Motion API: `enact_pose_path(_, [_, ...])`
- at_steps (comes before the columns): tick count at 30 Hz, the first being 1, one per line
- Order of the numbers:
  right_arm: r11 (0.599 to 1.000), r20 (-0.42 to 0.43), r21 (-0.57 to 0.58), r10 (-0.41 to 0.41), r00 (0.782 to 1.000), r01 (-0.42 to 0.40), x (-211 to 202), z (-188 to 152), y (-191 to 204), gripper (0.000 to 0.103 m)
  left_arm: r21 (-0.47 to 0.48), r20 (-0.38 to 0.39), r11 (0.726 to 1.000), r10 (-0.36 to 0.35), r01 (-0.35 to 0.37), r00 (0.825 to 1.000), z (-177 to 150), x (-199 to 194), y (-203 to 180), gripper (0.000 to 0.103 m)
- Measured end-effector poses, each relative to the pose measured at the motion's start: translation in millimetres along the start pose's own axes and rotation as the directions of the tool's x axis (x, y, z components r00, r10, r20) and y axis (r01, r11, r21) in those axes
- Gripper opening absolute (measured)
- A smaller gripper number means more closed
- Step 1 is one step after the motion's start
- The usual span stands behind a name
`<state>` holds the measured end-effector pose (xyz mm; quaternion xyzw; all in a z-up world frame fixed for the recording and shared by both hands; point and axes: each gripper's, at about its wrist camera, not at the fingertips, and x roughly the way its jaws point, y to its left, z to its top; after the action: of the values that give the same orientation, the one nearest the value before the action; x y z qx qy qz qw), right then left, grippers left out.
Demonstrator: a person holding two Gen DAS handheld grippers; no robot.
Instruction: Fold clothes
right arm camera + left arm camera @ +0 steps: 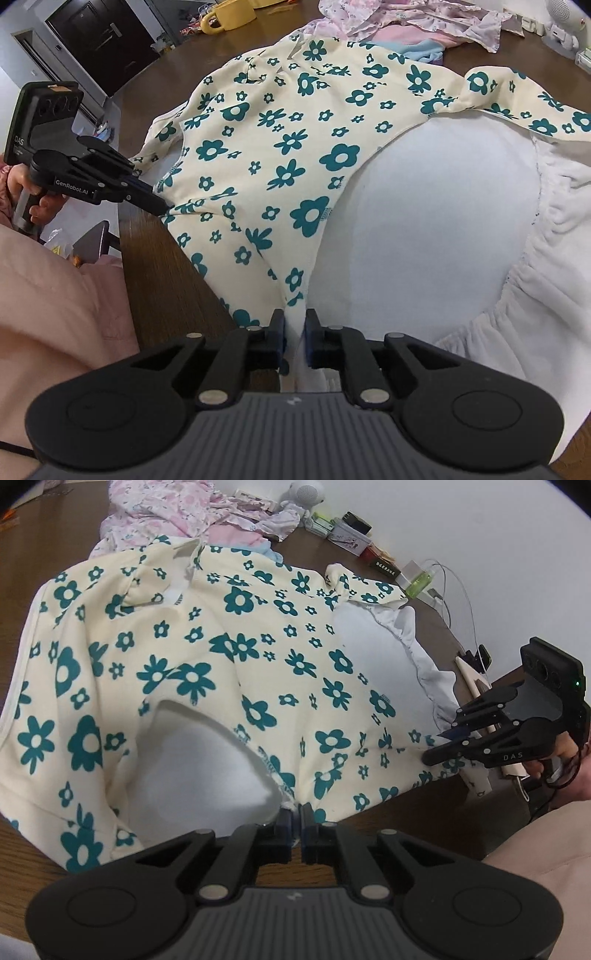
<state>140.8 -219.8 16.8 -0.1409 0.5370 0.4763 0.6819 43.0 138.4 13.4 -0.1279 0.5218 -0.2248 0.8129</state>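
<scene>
The garment [229,653] is soft cream knit printed with teal flowers of mixed sizes, and it shows a fleecy white lining [436,206] where the fabric turns back. Its white hem [535,280] is gathered into ruffled folds. It lies spread across a brown wooden table [162,266], with a sleeve [524,107] stretched out to one side and the near edge hanging over the table's rim.

The left gripper [295,818] has its black fingers pinched tight on the flowered edge near the lining. The right gripper [294,325] is likewise clamped on the garment, cream and white cloth bunched between its blue pads [308,343].

Behind the garment sits a crumpled heap of pink and lilac clothes [177,513]. Small boxes [347,535], a green bottle [421,581] and thin cables [458,590] line the table by a pale wall. A yellow mug [229,16] stands at the far end, with a dark door [99,37] beyond it. A pink sleeve [55,295] fills the near corner.
</scene>
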Motion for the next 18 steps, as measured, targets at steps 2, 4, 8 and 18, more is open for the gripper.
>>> enact_pose_path(2, [1.000, 0.028, 0.010, -0.018, 0.999, 0.017, -8, -1, 1, 0.024, 0.009, 0.056, 0.999, 0.034, -0.035, 0.998, 4, -11, 0, 0.020])
enact_pose_path(4, [0.999, 0.075, 0.025, -0.039, 0.996, 0.037, -19, -2, 1, 0.030, 0.016, 0.111, 0.997, 0.067, -0.070, 0.992, 7, -21, 1, 0.035])
enact_pose_path(8, [0.997, 0.194, 0.041, -0.078, 0.978, 0.071, -34, 7, 11, 0.032, 0.025, 0.222, 0.990, 0.131, -0.140, 0.966, 14, -43, 2, 0.038])
enact_pose_path(18, [0.982, 0.131, -0.104, -0.142, 0.981, 0.156, 32, 26, 62, 0.031, 0.235, 0.232, 0.914, 0.279, -0.331, 0.932, 39, 5, -15, 0.017])
